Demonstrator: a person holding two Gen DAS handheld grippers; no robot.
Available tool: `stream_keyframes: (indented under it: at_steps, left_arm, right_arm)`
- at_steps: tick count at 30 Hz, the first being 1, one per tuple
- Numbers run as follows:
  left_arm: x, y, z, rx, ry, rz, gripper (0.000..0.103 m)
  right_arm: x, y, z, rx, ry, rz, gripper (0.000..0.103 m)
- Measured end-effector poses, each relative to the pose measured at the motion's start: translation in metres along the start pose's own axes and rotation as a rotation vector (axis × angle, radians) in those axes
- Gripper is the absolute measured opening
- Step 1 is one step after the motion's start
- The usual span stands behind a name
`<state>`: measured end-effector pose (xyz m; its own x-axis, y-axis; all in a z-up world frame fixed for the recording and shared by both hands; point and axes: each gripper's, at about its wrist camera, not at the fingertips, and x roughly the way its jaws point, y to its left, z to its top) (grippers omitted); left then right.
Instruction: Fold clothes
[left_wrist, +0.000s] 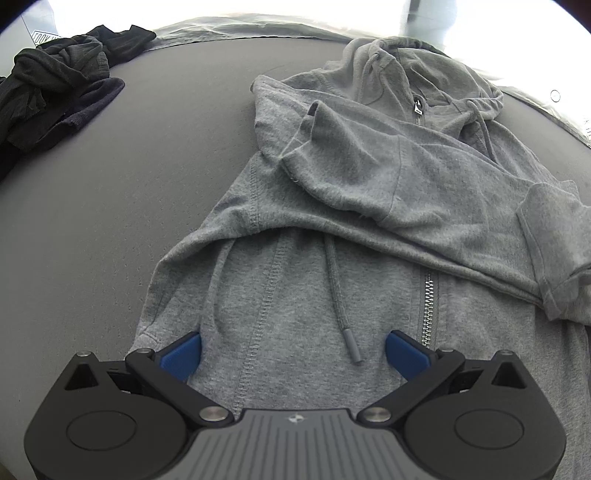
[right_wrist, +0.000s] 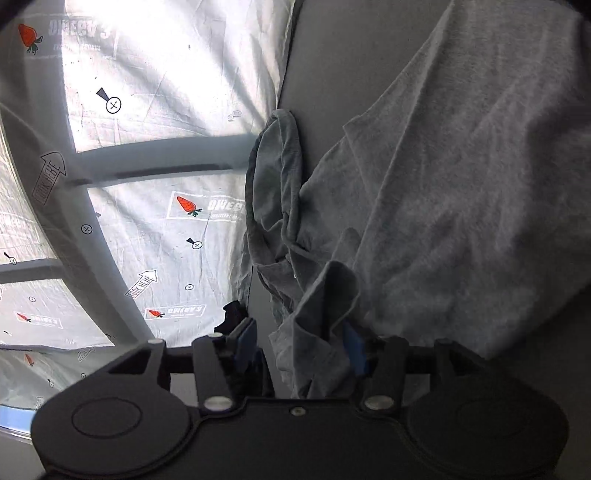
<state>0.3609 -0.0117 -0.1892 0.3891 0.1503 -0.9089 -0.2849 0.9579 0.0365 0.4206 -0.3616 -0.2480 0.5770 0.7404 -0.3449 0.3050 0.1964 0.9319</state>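
Left wrist view: with your left gripper spread open above the hoodie hem, let the sleeve fall clear of your right gripper, whose pads stand parted around it.

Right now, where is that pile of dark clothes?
In the left wrist view, the dark clothes sit bunched at the upper left on the grey surface, apart from the grey hoodie.

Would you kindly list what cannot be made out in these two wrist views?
- Left wrist view: the grey hoodie's hem, hidden behind the left gripper; its right side, cut off by the frame edge.
- Right wrist view: whether the right gripper still grips; bunched hoodie fabric covers one finger.
- Left wrist view: the dark clothes pile, too crumpled to identify.
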Motion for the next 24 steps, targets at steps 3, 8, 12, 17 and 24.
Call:
stream_keyframes:
  at_steps: [3, 8, 12, 17, 24]
  left_arm:
    - [0.0, 0.0, 0.0, -0.003, -0.001, 0.002, 0.103]
    - [0.0, -0.001, -0.001, -0.008, -0.006, 0.005, 0.103]
    - [-0.001, 0.0, -0.002, -0.012, -0.014, 0.007, 0.103]
    - [-0.005, -0.001, -0.003, -0.024, -0.017, 0.013, 0.103]
    - [-0.022, 0.006, -0.001, -0.095, -0.078, -0.057, 0.1]
  right_arm:
    - [-0.014, 0.001, 0.003, -0.029, -0.037, -0.014, 0.069]
    - [-0.056, 0.028, 0.015, -0.393, -0.159, -0.208, 0.096]
    - [-0.078, 0.036, -0.002, -0.863, -0.322, -0.531, 0.103]
    - [-0.093, 0.004, -0.011, -1.036, -0.357, -0.744, 0.103]
    - [-0.108, -0.027, -0.022, -1.038, -0.392, -0.758, 0.103]
